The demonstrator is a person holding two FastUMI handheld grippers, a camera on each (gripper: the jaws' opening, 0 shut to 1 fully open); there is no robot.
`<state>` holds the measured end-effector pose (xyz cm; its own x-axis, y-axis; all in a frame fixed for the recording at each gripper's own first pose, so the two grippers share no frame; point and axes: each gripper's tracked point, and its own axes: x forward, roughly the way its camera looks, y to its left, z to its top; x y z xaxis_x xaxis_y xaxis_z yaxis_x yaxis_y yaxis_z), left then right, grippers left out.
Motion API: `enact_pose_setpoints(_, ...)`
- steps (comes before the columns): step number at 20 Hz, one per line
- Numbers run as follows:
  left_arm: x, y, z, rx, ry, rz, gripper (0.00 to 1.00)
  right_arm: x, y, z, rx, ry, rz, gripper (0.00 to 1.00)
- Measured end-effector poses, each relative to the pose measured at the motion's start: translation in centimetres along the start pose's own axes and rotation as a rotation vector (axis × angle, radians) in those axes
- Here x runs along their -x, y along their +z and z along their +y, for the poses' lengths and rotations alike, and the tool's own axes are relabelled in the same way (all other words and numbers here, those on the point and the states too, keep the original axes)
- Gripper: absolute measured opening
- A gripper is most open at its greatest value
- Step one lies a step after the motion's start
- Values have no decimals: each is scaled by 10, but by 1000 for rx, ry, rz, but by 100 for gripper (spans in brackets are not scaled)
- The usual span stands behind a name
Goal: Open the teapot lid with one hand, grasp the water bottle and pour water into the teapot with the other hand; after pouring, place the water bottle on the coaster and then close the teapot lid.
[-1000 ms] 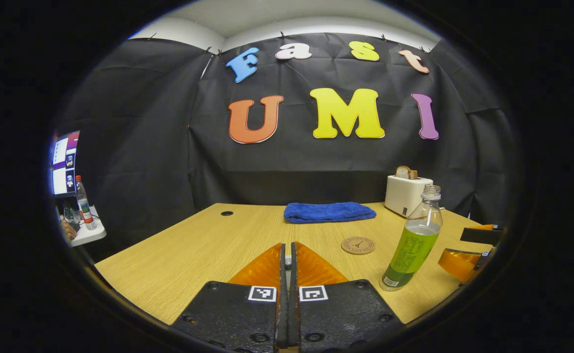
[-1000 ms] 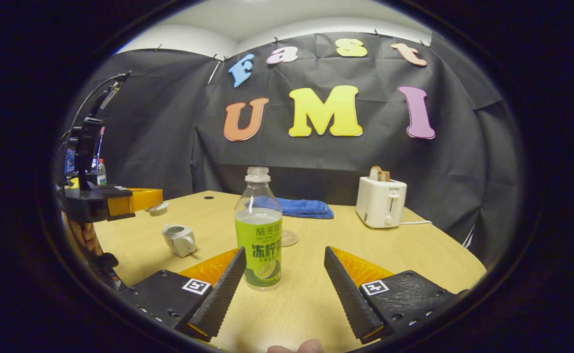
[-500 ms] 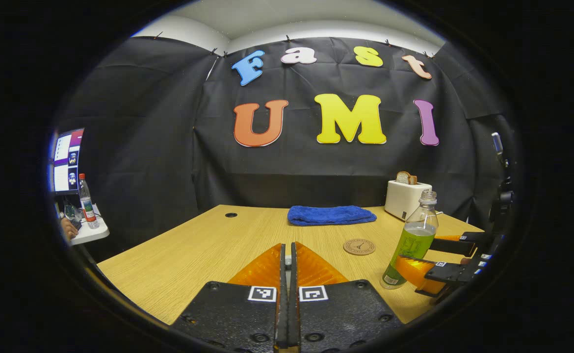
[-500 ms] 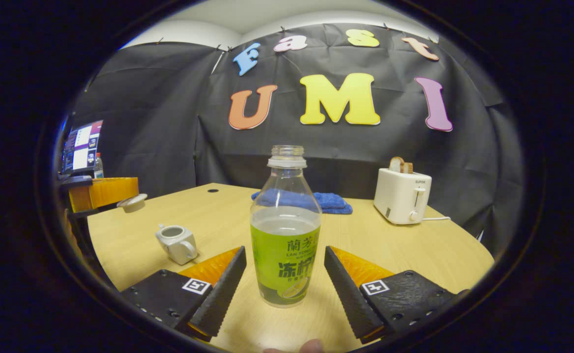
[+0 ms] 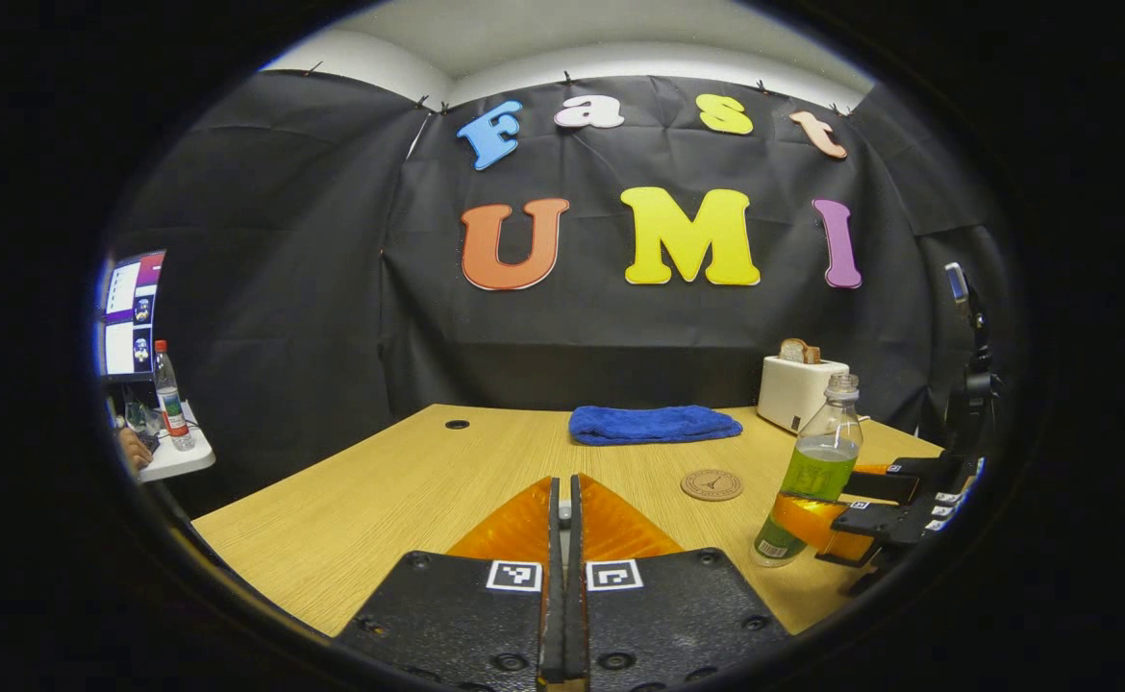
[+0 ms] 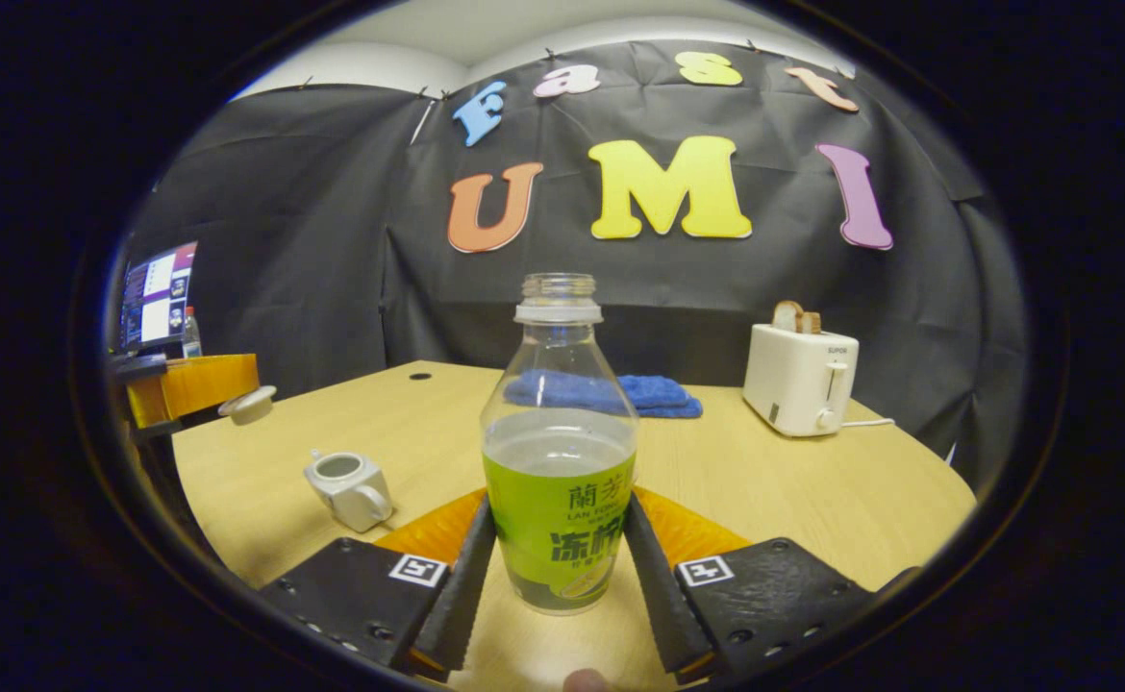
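Observation:
A clear water bottle (image 6: 559,481) with a green label and no cap stands upright on the wooden table (image 6: 793,490). My right gripper (image 6: 559,507) is shut on it, one finger pressing each side of the label. The white teapot (image 6: 346,488) sits lidless at the left. Above and behind it hovers my left gripper (image 6: 236,389), shut on the white teapot lid (image 6: 247,405). In the left gripper view, my left gripper (image 5: 562,485) is shut, with a bit of the lid between its tips. The bottle (image 5: 812,471) stands at the right in the right gripper (image 5: 846,514). A round cork coaster (image 5: 712,483) lies just left of it.
A folded blue towel (image 5: 654,423) lies at the back of the table, and a white toaster (image 6: 798,380) with bread stands at the back right. A cable hole (image 5: 457,423) marks the far left. Beyond the table's left edge are a monitor (image 5: 130,317) and a side shelf.
My right gripper moved forward around the bottle and closed its fingers on it. The left gripper has stayed up with the lid.

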<state>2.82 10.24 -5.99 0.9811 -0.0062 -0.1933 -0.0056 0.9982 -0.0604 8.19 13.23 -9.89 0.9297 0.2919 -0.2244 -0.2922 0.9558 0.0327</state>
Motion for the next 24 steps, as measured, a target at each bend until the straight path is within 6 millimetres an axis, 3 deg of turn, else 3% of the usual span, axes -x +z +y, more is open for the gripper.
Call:
enact_pose_setpoints(4,-6,-10,17,-19,7,26,3,-2,22,11,168,41,-5,71)
enact_pose_setpoints(11,-6,-10,29,6,-4,12,3,-35,48,16,690,37,35,72)
enact_pose_setpoints(18,-5,-19,53,35,7,23,3,-49,31,23,1079,21,84,73)
enact_pose_setpoints(24,-4,-20,67,43,22,23,3,-62,34,37,1388,-10,33,73)
